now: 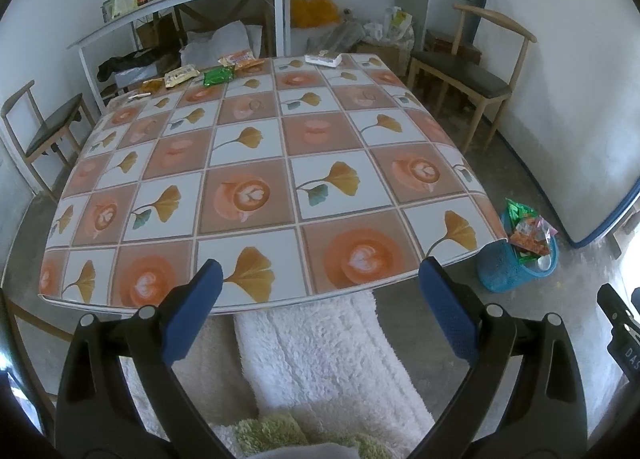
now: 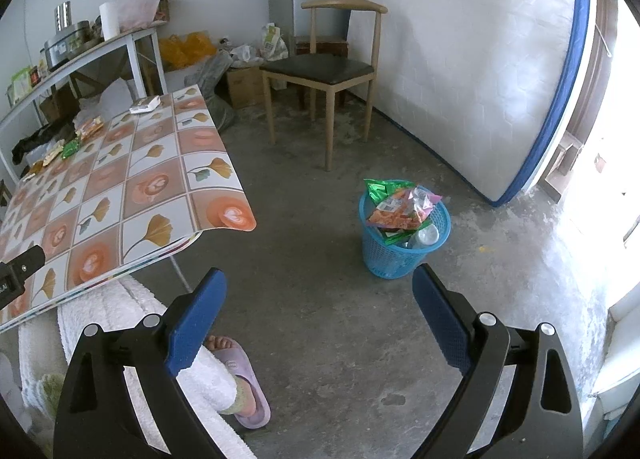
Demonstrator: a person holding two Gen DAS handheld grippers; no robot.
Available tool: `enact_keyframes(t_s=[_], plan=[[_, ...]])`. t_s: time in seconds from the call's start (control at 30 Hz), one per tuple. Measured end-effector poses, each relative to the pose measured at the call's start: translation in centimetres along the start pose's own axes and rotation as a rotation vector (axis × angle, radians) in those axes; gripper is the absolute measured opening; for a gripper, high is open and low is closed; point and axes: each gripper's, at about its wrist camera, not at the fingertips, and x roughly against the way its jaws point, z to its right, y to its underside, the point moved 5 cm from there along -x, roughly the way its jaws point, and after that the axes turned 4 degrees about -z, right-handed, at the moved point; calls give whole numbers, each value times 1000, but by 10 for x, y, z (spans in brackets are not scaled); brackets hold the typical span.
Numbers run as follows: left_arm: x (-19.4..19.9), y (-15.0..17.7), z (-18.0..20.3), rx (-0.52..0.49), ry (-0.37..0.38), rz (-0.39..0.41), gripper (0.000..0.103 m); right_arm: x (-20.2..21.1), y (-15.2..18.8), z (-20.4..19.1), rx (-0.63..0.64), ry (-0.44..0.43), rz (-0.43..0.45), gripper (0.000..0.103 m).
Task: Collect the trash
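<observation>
Both grippers, left (image 1: 320, 291) and right (image 2: 318, 295), empty, fingers spread wide. Wrappers (image 1: 218, 76) lie along the counter's (image 1: 256, 163) far left edge; basket (image 2: 404, 247) on floor, right, nearly full. Reach far, pinch one wrapper flat, low.

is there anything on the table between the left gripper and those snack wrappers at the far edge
Nothing visible. The left gripper hangs open at the near edge of the table, and only bare tablecloth lies between it and the wrappers at the far edge.
</observation>
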Motion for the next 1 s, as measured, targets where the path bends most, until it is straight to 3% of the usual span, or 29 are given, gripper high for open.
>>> enact_keyframes(t_s=[1.0], plan=[[-3, 0, 1, -3, 6, -10, 94, 1, -2, 0, 9, 6, 1, 91]])
